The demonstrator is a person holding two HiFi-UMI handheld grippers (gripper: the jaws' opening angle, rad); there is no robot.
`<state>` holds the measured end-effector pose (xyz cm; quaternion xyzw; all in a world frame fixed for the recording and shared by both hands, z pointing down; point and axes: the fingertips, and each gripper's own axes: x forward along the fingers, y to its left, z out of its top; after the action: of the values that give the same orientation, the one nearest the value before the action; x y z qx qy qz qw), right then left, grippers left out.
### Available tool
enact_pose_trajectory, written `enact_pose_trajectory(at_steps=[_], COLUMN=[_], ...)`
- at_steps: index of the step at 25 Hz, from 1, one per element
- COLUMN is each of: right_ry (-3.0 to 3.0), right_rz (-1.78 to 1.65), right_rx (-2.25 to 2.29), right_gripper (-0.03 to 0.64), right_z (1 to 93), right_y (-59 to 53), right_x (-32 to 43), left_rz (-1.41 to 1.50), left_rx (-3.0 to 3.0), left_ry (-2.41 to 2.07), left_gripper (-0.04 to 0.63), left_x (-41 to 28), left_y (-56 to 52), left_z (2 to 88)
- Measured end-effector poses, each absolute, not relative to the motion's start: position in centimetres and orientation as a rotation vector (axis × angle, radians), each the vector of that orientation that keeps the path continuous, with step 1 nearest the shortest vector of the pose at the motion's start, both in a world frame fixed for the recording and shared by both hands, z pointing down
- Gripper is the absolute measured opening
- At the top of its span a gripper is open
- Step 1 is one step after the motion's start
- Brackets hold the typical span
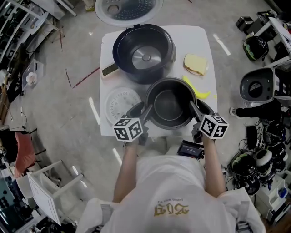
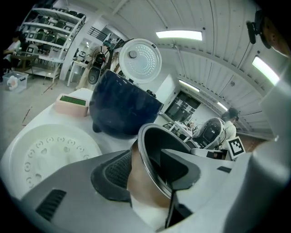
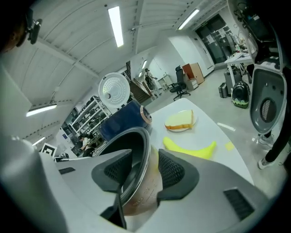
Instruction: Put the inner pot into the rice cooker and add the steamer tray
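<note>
Both pairs of my jaws straddled the rim of the pot, one jaw inside it and one outside on each side. On my left gripper the outer pad lay flat against the brownish outer wall and the inner jaw met the rim from within, so that pair was clamped on the pot's wall. On my right gripper the jaws stood a little apart round the wall. Its outer pad sat just beside the wall, and a dark strip of the pot's inside showed between the inner pad and the rim, so I did not count that side as gripping. The pot sat upright at the near edge of the white table, between my two grippers. Just beyond it stood the rice cooker, dark blue, its well open down to the round plate at the bottom and its lid swung up on the far side. The steamer tray, a white disc with holes, lay flat on the table just left of the pot, close by my left jaws. A pink block with a green top sat by the cooker's left side. To the right, a slice of bread lay near the cooker, and a banana curved between the bread and the pot.
</note>
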<state>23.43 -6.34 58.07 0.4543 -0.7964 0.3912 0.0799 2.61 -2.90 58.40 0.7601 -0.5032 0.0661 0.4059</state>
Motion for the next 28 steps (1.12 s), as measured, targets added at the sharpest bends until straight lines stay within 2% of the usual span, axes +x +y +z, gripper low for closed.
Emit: enact_pose_trajectory(at_steps=[7, 11, 28], right_ry=[-2.394, -2.4, -2.373], right_rz=[1.178, 1.147, 1.14], right_rx=[1.32, 1.315, 1.374], right_gripper=[0.115, 0.101, 0.084], right_z=[58.63, 58.5, 58.21], right_y=[-6.57, -6.48, -6.64], right_x=[22.88, 22.73, 23.02], left_rz=[0.166, 0.169, 0.117], left_rx=[1.898, 1.909, 1.872], left_ry=[-1.28, -1.271, -1.25], left_gripper=[0.168, 0.12, 0.095], left_x=[2.28, 2.66, 2.65], left_y=[-3.08, -3.0, -3.27], left_z=[58.8, 58.56, 58.01])
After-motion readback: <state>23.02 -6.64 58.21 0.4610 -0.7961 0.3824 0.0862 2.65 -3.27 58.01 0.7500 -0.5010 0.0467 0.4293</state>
